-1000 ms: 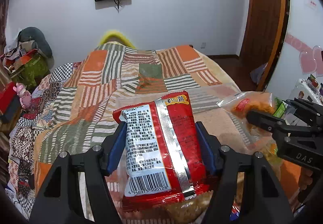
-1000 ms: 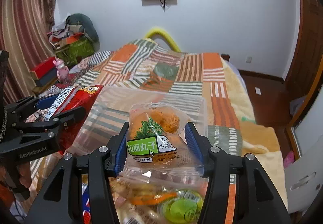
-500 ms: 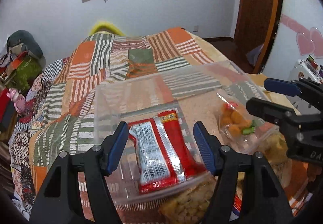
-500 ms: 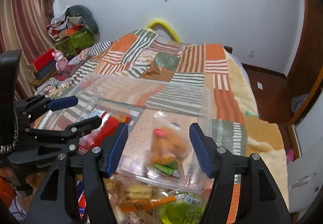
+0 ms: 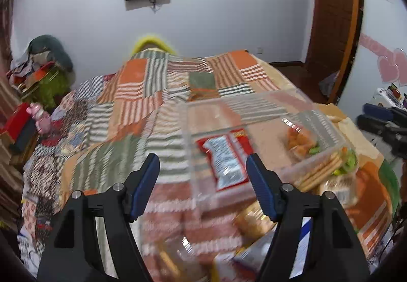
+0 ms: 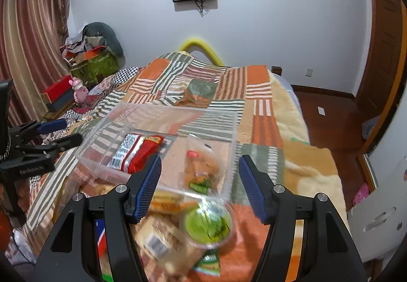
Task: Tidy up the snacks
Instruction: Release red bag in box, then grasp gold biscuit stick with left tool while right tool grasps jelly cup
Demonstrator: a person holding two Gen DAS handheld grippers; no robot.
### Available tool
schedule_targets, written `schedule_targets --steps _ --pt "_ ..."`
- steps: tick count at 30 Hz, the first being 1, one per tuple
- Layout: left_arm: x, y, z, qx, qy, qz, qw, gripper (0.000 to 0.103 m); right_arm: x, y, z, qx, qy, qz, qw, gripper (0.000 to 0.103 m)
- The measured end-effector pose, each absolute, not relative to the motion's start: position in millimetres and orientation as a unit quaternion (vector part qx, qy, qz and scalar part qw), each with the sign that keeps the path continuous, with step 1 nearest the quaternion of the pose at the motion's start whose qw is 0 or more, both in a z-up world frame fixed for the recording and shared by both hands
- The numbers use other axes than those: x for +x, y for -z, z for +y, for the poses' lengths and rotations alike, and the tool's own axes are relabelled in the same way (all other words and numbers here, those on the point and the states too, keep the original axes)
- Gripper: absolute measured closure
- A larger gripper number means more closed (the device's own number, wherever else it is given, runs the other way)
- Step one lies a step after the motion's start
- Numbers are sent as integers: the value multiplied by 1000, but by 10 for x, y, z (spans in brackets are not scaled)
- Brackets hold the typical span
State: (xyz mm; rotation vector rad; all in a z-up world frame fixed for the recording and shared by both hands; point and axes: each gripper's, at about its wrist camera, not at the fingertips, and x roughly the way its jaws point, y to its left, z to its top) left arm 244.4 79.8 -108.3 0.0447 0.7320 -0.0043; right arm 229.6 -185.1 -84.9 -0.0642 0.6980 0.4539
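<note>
I have both grippers empty with their jaws spread wide: my left gripper (image 5: 202, 172) sits low in the centre of its view, over the patchwork quilt of the bed (image 5: 132, 93), and my right gripper (image 6: 199, 175) hangs low in the centre of its own view, above the loose snacks. The clear rectangular plastic bin (image 6: 230, 114) rests on the quilt mid-frame in the right view, and inside it lie a red foil snack packet with a white label panel (image 6: 137, 149) on its left side and a transparent pouch of orange fried balls with a green label (image 6: 202, 172) on its right side. Below the bin, in the lower centre, wait a round clear cup with a green lid (image 6: 207, 224), a tan wrapped cake or bread pack (image 6: 160, 238) and a stack of pale crackers in a clear wrap (image 5: 321, 172). I judge these all light; the pouches are soft, crinkly and slippery, so I would pinch a sealed edge, while the crackers look brittle and want a gentle hold across the flat sides. The cup seems stiffer and should be taken across its rim. Motion blur smears the near pile, my gripper frames cover part of it, and the labels cannot be read.
</note>
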Motion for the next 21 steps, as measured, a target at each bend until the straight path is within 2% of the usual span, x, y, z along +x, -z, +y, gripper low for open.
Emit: schedule_targets --steps 11,21 --pt "1913 1467 1278 -11 -44 410 911 32 2021 994 -2070 -26 -207 356 911 40" --pt "1689 1851 1251 -23 -38 453 890 32 1956 1275 -2123 -20 -200 391 898 39"
